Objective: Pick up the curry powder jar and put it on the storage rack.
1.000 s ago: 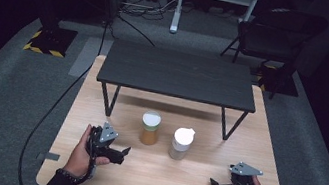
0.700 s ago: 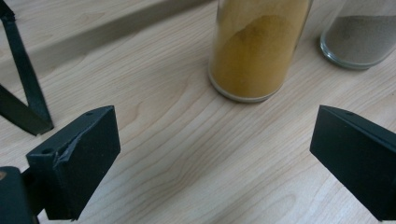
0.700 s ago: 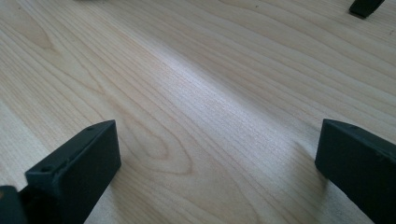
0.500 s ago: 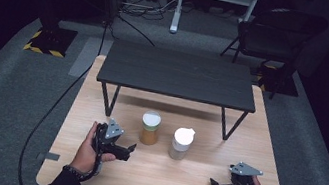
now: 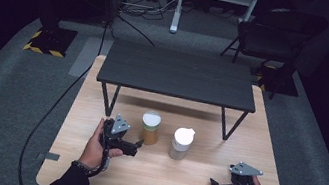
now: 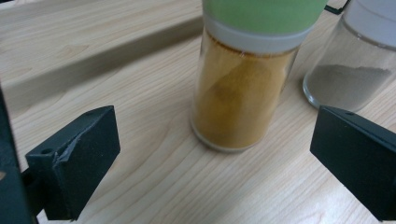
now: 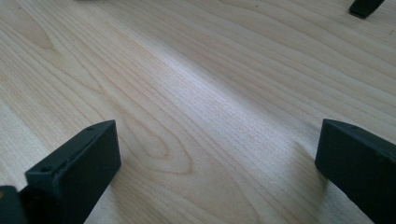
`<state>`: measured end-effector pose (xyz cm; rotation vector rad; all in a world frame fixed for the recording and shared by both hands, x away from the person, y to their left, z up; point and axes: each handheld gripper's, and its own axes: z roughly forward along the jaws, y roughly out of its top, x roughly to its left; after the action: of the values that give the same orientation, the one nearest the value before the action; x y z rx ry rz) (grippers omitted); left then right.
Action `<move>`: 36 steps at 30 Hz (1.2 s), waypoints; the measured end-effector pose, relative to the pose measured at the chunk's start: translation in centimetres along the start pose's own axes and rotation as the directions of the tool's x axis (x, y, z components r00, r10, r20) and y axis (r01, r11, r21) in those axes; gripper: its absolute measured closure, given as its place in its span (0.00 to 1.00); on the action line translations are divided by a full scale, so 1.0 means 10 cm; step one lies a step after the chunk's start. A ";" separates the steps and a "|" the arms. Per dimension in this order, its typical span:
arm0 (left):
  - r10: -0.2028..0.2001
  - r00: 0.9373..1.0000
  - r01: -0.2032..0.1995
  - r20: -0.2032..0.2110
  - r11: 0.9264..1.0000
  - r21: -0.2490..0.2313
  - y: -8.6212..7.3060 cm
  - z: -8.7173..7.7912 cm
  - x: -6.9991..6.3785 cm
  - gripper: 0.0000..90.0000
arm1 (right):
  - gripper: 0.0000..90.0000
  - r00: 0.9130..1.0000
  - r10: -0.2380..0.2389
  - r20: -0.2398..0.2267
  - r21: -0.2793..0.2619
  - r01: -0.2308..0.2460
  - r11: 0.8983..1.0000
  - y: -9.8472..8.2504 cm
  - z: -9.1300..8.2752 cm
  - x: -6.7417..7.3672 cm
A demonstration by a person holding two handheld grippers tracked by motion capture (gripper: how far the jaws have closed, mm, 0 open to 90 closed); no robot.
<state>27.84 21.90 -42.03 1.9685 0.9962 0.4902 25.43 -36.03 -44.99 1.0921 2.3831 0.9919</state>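
From where I'm sitting the left hand-held gripper (image 5: 138,144) is right up on the jar of yellow-orange powder (image 5: 150,127), the one with the pale green lid. Its jaws are spread wide and they're not touching the glass yet. In the left gripper view the jar (image 6: 245,79) stands upright, centred in the gap between the two black jaws and a little way beyond their tips.

That jar sits on the light wooden desk (image 5: 158,177), toward the middle, just in front of the small dark bench (image 5: 178,74) that stands on the same desk. Just beside it on the right is a second jar (image 5: 181,143), clear glass with a white lid and some greyish powder in the bottom. The two stand close together; I can't tell if they touch. You can catch its lower part at the edge of the left gripper view too (image 6: 348,77).

The right hand-held gripper (image 5: 214,184) is way over at the near right part of the desk, well apart from both jars, held low over bare wood. Jaws spread there as well, nothing between them; the right gripper view is mostly wood grain (image 7: 201,102) running between the two pads.

Both of the person's hands come in from the bottom edge, the left hand (image 5: 94,149) wrapped round its gripper's handle.
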 end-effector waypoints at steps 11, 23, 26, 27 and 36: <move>-0.008 1.000 0.008 0.016 1.000 -0.020 0.06 0.11 -0.01 0.02 | 0.00 1.000 0.000 0.000 0.000 0.000 1.000 0.00 0.00 0.00; -0.008 0.999 0.010 0.041 1.000 -0.025 0.12 0.25 -0.03 0.02 | 0.00 1.000 0.000 -0.001 0.000 0.000 1.000 0.00 0.00 0.00; -0.012 0.999 0.013 0.045 0.999 -0.031 0.13 0.28 -0.02 0.02 | 0.00 1.000 0.000 -0.001 0.000 0.000 1.000 0.00 0.00 0.00; -0.016 0.999 0.018 0.048 0.999 -0.035 0.13 0.29 -0.02 0.02 | 0.00 1.000 0.000 0.000 0.000 0.000 1.000 0.00 0.00 0.00; -0.081 0.993 0.086 0.081 0.994 -0.069 0.12 0.39 0.03 0.03 | 0.00 1.000 0.000 0.000 0.000 0.000 1.000 0.00 0.00 0.00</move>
<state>31.16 19.74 -43.24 1.8597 0.9938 0.3938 25.40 -36.05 -44.99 1.0914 2.3834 0.9922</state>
